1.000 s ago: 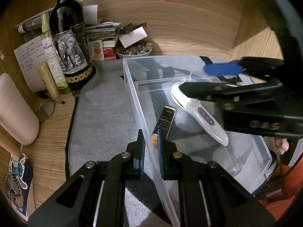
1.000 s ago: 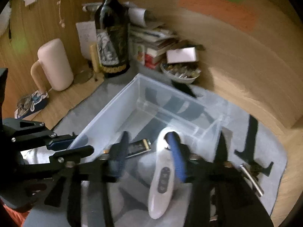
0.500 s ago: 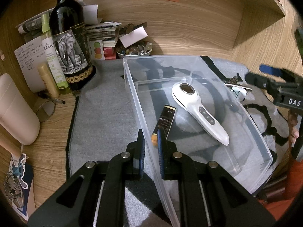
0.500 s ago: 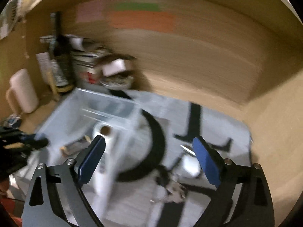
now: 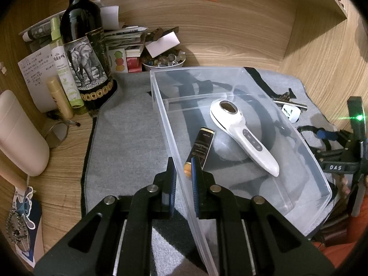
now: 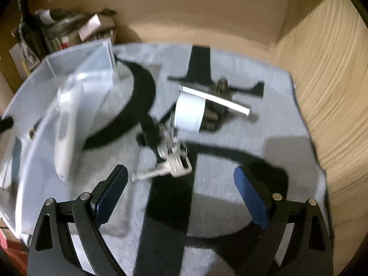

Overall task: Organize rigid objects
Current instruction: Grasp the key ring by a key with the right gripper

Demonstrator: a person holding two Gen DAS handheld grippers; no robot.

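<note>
A clear plastic bin (image 5: 299, 135) stands on a grey mat (image 5: 126, 138). In it lie a white handheld device (image 5: 243, 135) and a black and gold lighter (image 5: 200, 147). My left gripper (image 5: 182, 179) is shut on the bin's near left wall. My right gripper (image 6: 179, 184) is open and empty, just above the mat to the right of the bin (image 6: 34, 105). Ahead of it lies a bunch of keys (image 6: 170, 163) with a white fob (image 6: 189, 112) and a metal bar (image 6: 216, 101). The keys also show in the left wrist view (image 5: 288, 105).
A wine bottle (image 5: 84, 53), a green spray bottle (image 5: 64, 69), a small gold tube (image 5: 59, 99), papers and a bowl of small stones (image 5: 164, 59) crowd the back left. A pale pink mug (image 5: 20, 135) stands at the left. Wooden walls close the back and right.
My right gripper let go of the white device in the bin, opened wide and swung right, over to the keys on the mat. My left gripper has not moved.
</note>
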